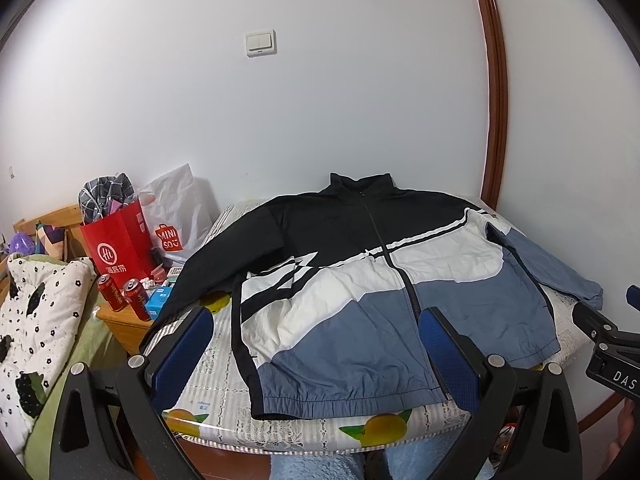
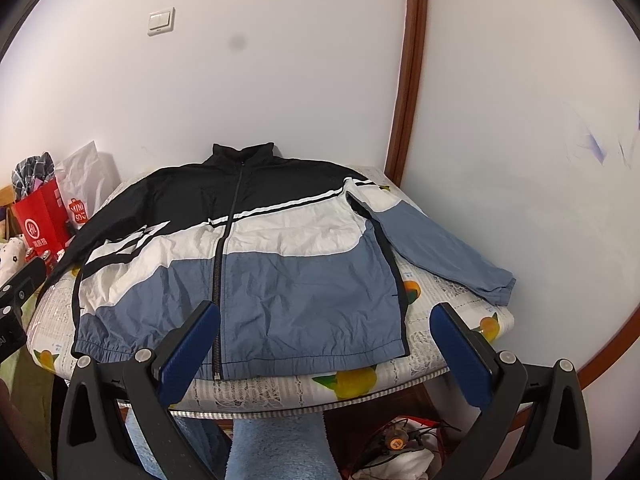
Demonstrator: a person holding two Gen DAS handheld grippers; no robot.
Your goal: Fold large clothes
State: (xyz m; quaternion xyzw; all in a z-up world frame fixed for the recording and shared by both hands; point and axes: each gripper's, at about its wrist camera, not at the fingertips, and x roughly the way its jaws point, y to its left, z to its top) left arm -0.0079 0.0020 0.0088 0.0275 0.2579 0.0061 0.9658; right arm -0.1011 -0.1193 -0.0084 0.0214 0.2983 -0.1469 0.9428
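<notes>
A black, white and blue zip jacket (image 1: 352,280) (image 2: 248,256) lies flat and face up on a small round table (image 1: 280,428) (image 2: 360,392), collar toward the wall, both sleeves spread. Its blue right-hand sleeve (image 2: 444,252) reaches the table's right edge; the black sleeve (image 1: 208,264) droops off the left. My left gripper (image 1: 316,316) hovers open over the hem, nothing between its blue pads. My right gripper (image 2: 326,312) is likewise open above the hem's right half, holding nothing. The right gripper also shows at the edge of the left wrist view (image 1: 608,336).
A white wall stands close behind the table, with a brown door frame (image 1: 496,92) at right. To the left sit a red paper bag (image 1: 116,244), a white bag (image 1: 176,208), two red cans (image 1: 124,292) on a wooden stand and a flowered quilt (image 1: 36,320). Clutter lies under the table (image 2: 400,440).
</notes>
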